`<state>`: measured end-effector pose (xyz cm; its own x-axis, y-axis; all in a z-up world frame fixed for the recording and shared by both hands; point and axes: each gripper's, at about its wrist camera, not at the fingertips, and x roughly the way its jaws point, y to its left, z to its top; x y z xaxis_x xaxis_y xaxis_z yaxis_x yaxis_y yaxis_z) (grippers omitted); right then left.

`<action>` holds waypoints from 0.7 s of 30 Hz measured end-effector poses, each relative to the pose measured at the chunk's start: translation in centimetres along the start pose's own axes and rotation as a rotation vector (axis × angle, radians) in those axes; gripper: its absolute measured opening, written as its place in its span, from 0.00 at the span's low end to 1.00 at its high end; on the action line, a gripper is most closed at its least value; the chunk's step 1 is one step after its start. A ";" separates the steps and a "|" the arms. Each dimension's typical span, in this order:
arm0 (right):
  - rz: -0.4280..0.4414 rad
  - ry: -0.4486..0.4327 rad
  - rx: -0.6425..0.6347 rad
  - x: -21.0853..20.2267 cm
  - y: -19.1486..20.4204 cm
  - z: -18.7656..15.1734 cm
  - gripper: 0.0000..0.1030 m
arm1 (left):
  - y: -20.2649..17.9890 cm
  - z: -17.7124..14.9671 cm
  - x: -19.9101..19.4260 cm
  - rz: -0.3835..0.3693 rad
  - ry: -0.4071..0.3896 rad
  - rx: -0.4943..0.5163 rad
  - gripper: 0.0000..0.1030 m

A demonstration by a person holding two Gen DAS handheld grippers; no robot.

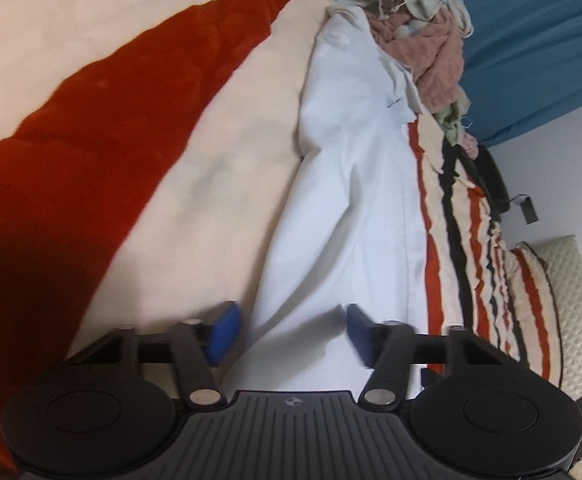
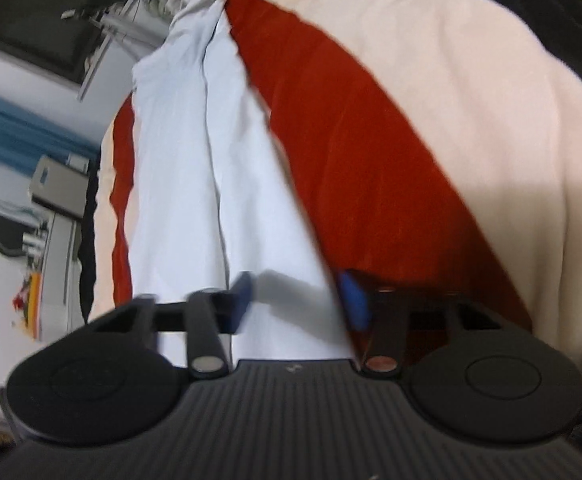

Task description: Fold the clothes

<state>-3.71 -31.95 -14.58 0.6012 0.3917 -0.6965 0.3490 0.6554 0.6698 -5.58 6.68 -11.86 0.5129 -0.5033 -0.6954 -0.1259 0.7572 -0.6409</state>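
In the left wrist view the left gripper (image 1: 291,334) has its jaws spread wide, and the near end of the white garment (image 1: 347,208) runs up between the two blue pads (image 1: 225,332). The cloth fills most of the gap. Its right edge lies against or just beside the right-hand pad, while the left-hand pad stands off the cloth over the cream part of the blanket (image 1: 195,160). The jaws clamp nothing; whether a pad actually presses the fabric cannot be told through the blur.

In the right wrist view the right gripper (image 2: 297,300) is likewise wide open, with the same white garment (image 2: 195,184) passing between its blue fingertips (image 2: 353,300). The cloth reaches both pads or very nearly, and the jaws have no hold on it.

Outward from the jaws, the white garment lies as a long, narrow, lengthwise strip on the bed, flat on the blanket with its broad red band (image 1: 91,132). Past the far end of the garment sits a heap of clothes (image 1: 419,28), with pink towelling and pale green pieces in it. Beside the garment, on the side away from the red band, lies a striped cloth (image 1: 463,216) in red, black and cream, and beyond that a blue curtain (image 1: 539,40).
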 end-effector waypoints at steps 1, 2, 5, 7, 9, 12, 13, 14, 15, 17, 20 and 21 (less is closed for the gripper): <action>0.003 0.002 0.000 -0.2 0.0 -0.2 0.35 | 0.2 -0.2 -0.2 -0.005 0.005 -0.008 0.33; 0.009 0.002 0.001 -0.4 0.0 -0.6 0.34 | 0.4 -0.5 -0.3 -0.016 0.009 -0.016 0.26; 0.010 -0.002 0.007 -0.8 -0.1 -1.4 0.30 | 0.3 -1.0 -1.1 -0.040 -0.002 -0.022 0.08; 0.009 -0.002 0.016 -0.9 -0.2 -1.8 0.30 | 0.2 -1.3 -1.7 -0.057 -0.014 -0.025 0.08; 0.011 0.001 0.027 -0.9 -0.4 -2.0 0.30 | 0.4 -1.6 -1.8 -0.057 -0.008 -0.042 0.08; 0.004 0.001 0.044 -0.7 -0.6 -2.0 0.29 | 0.8 -1.8 -1.4 -0.038 0.022 -0.085 0.21; 0.001 0.001 0.048 -0.6 -0.6 -2.0 0.29 | 1.0 -1.9 -1.2 -0.032 0.035 -0.100 0.29; -0.004 0.000 0.046 -0.5 -0.5 -2.0 0.29 | 1.2 -1.9 -1.0 -0.035 0.049 -0.111 0.33; -0.009 -0.003 0.041 -0.5 -0.4 -2.1 0.29 | 1.3 -1.9 -0.9 -0.039 0.055 -0.118 0.36; -0.021 -0.010 0.032 -0.6 -0.3 -2.2 0.30 | 1.6 -1.9 -0.8 -0.046 0.066 -0.131 0.38; -0.037 -0.001 0.014 -0.4 -0.3 -2.2 0.30 | 1.4 -2.0 -0.5 -0.048 0.081 -0.118 0.38; -0.041 0.007 0.012 -0.3 -0.2 -2.2 0.30 | 1.3 -2.1 -0.3 -0.048 0.085 -0.110 0.36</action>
<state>-5.57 -30.79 -15.11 0.5810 0.3695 -0.7252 0.3815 0.6634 0.6437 -7.69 6.94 -13.10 0.4475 -0.5751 -0.6848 -0.1971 0.6835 -0.7028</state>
